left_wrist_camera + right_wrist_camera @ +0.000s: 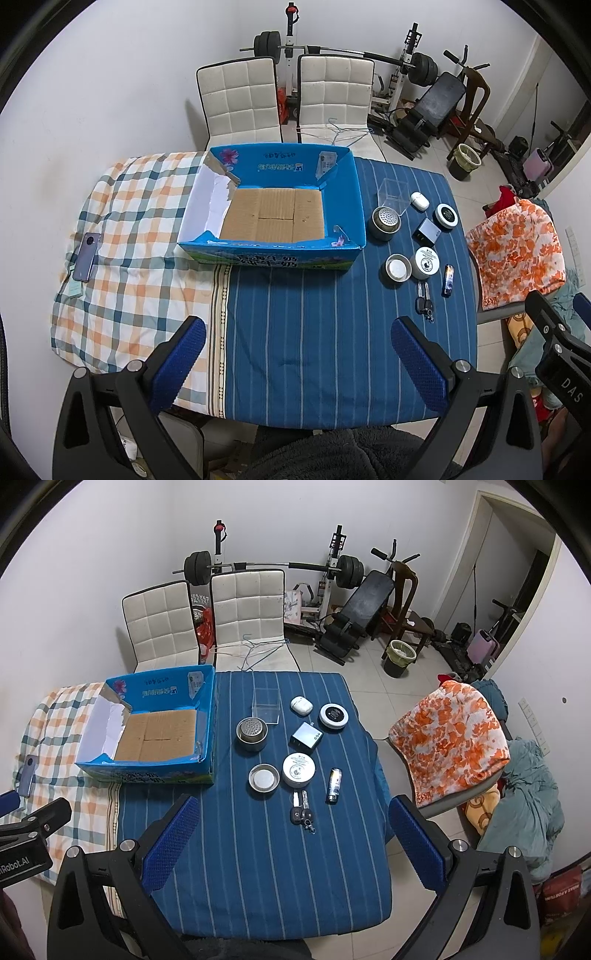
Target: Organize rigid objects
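Observation:
An open blue cardboard box (pixel 351 206) (pixel 208 716) with a bare brown bottom stands on the table. To its right lie several small items: a clear plastic box (pixel 266 705), a metal strainer cup (pixel 252 734), a metal lid (pixel 263 778), a white round tin (pixel 299 770), a grey charger (pixel 306 736), a white earbud case (pixel 301 705), a round black-and-white disc (pixel 334 715), a lighter (pixel 334 781) and keys (pixel 302 812). My left gripper (pixel 297 363) is open and empty above the near table edge. My right gripper (pixel 291 843) is open and empty, near the keys.
A phone (pixel 87 256) lies on the checked cloth at the left. Two white chairs (pixel 288 96) stand behind the table. A chair with an orange floral cover (pixel 450 734) stands at the right. Gym equipment (pixel 351 602) and a bin (pixel 399 658) are at the back.

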A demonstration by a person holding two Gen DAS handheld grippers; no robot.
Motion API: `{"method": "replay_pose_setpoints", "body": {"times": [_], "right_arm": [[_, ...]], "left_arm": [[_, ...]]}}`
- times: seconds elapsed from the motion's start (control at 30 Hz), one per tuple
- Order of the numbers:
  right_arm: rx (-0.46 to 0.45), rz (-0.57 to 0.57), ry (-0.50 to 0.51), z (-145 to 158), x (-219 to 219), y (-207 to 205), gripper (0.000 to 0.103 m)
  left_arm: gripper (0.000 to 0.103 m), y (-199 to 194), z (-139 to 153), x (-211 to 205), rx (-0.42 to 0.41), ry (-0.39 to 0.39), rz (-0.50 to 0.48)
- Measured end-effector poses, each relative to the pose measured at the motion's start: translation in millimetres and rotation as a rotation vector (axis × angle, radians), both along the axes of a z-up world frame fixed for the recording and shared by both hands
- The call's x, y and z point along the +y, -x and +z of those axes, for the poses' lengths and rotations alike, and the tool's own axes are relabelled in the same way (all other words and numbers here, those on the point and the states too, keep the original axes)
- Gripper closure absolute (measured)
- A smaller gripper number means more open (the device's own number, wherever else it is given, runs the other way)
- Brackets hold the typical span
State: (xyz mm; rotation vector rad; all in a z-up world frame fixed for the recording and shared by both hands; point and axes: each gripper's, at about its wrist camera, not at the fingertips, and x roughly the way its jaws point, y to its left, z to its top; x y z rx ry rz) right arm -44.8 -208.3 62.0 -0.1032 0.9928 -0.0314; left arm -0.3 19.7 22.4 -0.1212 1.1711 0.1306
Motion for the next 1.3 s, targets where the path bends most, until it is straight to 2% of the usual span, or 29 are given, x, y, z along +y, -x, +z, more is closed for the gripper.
{"method": "replay_pose_setpoints", "body": {"times": [0.63, 0.87, 1.0, 1.1, 1.2, 1.3], "right_arm": [[0.010, 0.004, -0.005, -4.7, 0.7, -2.6, 0.000], [0.057, 0.005, -0.033, -21.6, -6.8, -20.8, 0.000], [0.113, -0.030, -0.079, -40.5, -31.5, -54.2, 0.000], [0.139, -0.079, -0.092, -58.2, -59.2, -90.1, 0.000], [0.156, -0.128, -0.077, -82.5, -90.2, -137.2, 0.000], [0.196, -0.154, -0.076, -120.3, -117.8, -190.5, 0.000]], "left_arm": [[0.000, 0.4, 0.2, -1.9, -0.003, -0.004, 0.001], [0.000, -5.9, -2.1, -6.6, 0.006, -0.002, -0.002], [0.000, -26.5, -6.1, -19.0, -0.005, -0.007, -0.022], [0.000, -56.8, -15.2, -33.4, -0.007, -0.003, -0.044], [0.000, -95.9, -28.5, -54.7, -0.023, -0.002, -0.083], [0.000, -146.6, -54.4, -81.7, -0.005, 0.014, -0.122]]}}
